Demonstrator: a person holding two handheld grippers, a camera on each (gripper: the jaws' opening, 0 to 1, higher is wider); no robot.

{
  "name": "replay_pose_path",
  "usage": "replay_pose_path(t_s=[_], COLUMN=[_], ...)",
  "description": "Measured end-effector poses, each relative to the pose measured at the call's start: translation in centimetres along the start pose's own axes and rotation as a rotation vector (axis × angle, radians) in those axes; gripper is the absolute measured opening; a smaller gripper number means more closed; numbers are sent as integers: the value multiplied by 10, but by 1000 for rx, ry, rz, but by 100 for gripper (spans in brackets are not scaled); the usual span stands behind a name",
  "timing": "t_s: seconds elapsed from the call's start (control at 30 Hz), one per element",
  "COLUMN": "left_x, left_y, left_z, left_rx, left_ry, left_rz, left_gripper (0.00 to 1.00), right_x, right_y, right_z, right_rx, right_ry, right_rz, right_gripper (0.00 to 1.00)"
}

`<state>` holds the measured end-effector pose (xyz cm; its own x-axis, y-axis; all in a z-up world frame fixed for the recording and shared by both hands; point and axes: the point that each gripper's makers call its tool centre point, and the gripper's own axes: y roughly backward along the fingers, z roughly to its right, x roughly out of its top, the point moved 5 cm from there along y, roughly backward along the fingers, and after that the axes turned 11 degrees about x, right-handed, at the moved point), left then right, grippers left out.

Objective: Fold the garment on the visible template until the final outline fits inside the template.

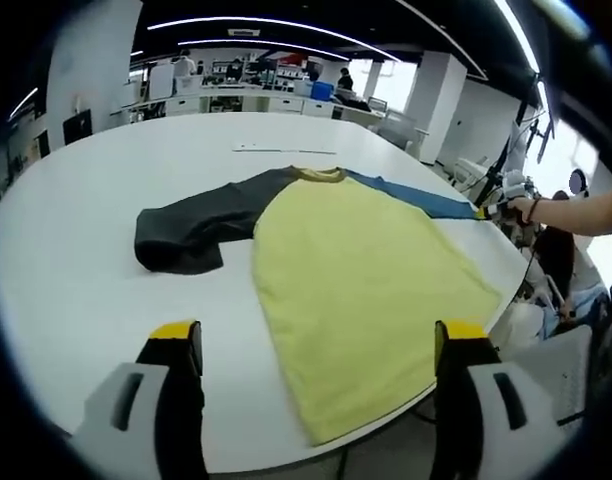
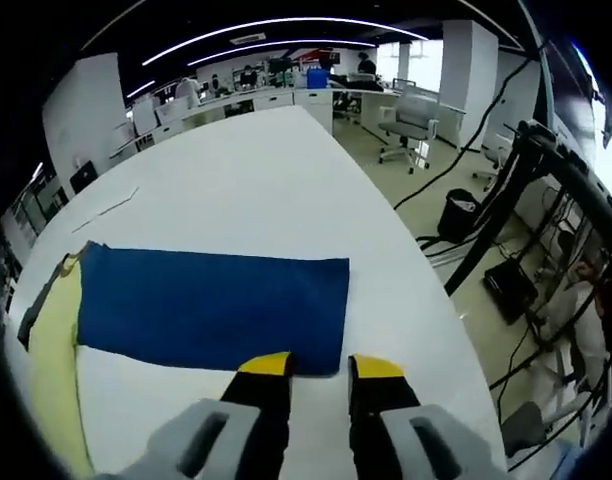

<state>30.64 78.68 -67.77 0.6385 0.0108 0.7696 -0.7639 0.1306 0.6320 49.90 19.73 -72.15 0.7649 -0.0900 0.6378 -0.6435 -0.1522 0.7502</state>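
A garment with a yellow body lies flat on the white table. Its dark grey sleeve is spread to the left and its blue sleeve runs to the right. My left gripper hovers over the near hem, its jaws wide open on either side of the yellow cloth. A hand holds my right gripper at the blue sleeve's end. In the right gripper view the blue sleeve lies flat, and my right gripper sits at its cuff edge, jaws a narrow gap apart.
A thin line is marked on the table beyond the collar. The table's curved edge drops to a floor with cables, a black bin and office chairs. Desks stand at the back. A seated person is at the right.
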Motion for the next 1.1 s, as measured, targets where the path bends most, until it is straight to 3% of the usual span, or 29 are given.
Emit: replay_pose_path(t_s=[0.27,0.47,0.53,0.8,1.1], left_x=[-3,-2,-2,-1,-1], left_y=[2,4,4,5,3], left_z=[1,-1,-1,-4,-4], left_rx=[14,18,22,25,14], left_ry=[-12,-13,-17,-20,-29], left_rz=[-5,-3,-2,7,12], left_gripper=[96,98,99,99,99], right_x=[1,3,3,13,34], right_y=[-1,-1,1,12,17], right_z=[1,6,3,-5,-30], right_rx=[-20,11,29,35,85], right_ry=[-31,-105,-190,-164,-92], right_rz=[-7,13,36,54,85], right_gripper=[6,1,0,0,0])
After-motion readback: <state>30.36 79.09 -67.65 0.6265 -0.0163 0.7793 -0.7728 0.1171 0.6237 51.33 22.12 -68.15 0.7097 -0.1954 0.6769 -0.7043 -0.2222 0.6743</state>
